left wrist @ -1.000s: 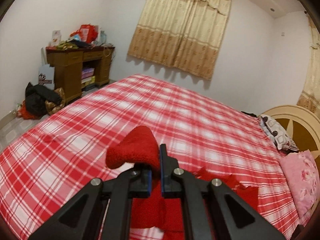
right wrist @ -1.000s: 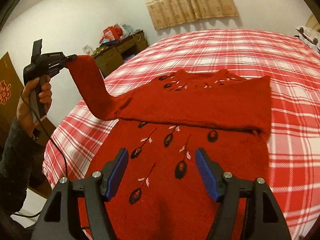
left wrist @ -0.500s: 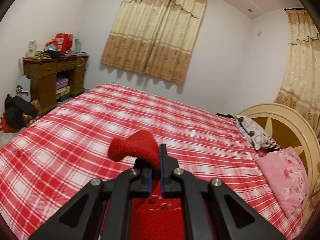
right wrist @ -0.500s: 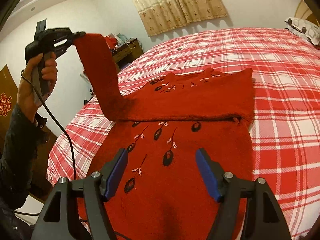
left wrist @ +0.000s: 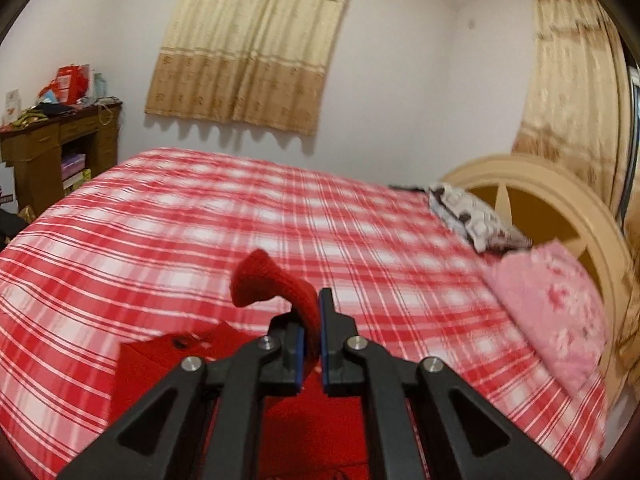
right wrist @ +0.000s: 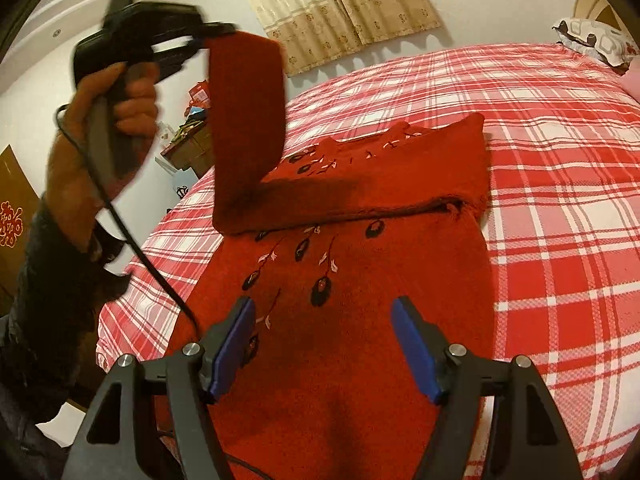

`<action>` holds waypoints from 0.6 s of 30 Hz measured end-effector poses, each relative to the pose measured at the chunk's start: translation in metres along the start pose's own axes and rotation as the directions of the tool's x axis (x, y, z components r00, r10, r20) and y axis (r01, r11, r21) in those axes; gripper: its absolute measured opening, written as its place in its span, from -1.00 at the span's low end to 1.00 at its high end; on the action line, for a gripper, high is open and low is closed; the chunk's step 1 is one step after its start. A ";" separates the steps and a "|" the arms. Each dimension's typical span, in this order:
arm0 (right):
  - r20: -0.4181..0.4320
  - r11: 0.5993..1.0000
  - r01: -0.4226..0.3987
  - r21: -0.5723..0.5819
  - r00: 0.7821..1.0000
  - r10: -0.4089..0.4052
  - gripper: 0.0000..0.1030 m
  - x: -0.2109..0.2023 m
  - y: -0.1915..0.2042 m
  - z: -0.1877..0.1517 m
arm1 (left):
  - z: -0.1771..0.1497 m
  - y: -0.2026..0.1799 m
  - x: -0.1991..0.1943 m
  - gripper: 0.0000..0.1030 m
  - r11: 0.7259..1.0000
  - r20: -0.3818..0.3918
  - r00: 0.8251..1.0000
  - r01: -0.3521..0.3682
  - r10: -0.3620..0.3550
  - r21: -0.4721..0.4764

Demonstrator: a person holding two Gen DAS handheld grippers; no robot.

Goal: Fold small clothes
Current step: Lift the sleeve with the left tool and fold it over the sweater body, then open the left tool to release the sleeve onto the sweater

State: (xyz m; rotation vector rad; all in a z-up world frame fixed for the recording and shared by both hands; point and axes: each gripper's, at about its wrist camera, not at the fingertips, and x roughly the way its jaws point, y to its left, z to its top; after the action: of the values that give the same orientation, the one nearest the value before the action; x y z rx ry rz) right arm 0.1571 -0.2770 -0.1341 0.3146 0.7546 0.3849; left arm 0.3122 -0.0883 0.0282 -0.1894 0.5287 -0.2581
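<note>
The red sweater (right wrist: 352, 320) lies flat near the bed's (right wrist: 560, 184) foot edge, its top already folded across. The left gripper (left wrist: 311, 332) is clamped on the sleeve cuff (left wrist: 272, 284), lifting it clear, probably to lay it inward. The right gripper (right wrist: 324, 344) hovers above the body, jaws wide, holding nothing.

A bed (right wrist: 540, 184) in red-and-white plaid carries a red sweater (right wrist: 340, 360) (flat, dark embroidery). Two pillows (left wrist: 552, 312) lie at the headboard (left wrist: 560, 208).
</note>
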 end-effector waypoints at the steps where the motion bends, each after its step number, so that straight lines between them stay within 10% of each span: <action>1: 0.002 1.000 0.003 -0.005 1.000 -0.002 0.39 -0.001 -0.001 -0.001 | -0.009 -0.010 0.008 -0.89 1.000 -0.019 1.000 -0.003 0.004 0.027; 9: 0.030 0.999 0.030 0.019 0.999 -0.030 0.39 -0.006 -0.013 -0.009 | -0.079 -0.067 0.052 -0.62 0.974 -0.206 0.979 0.058 -0.012 0.219; 14: 0.051 1.000 0.016 0.023 0.999 -0.017 0.39 -0.009 -0.018 -0.016 | -0.088 -0.050 0.014 0.58 0.951 -0.097 0.994 -0.019 0.052 0.310; 18: 0.037 0.999 0.035 0.012 0.999 -0.036 0.39 -0.004 -0.018 -0.019 | -0.092 0.002 -0.007 0.66 0.949 -0.063 0.989 -0.113 0.137 0.293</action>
State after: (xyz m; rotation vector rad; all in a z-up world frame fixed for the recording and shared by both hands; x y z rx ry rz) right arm 0.1447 -0.2922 -0.1518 0.3177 0.7251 0.3407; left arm 0.2591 -0.0943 -0.0471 0.1401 0.5758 -0.2168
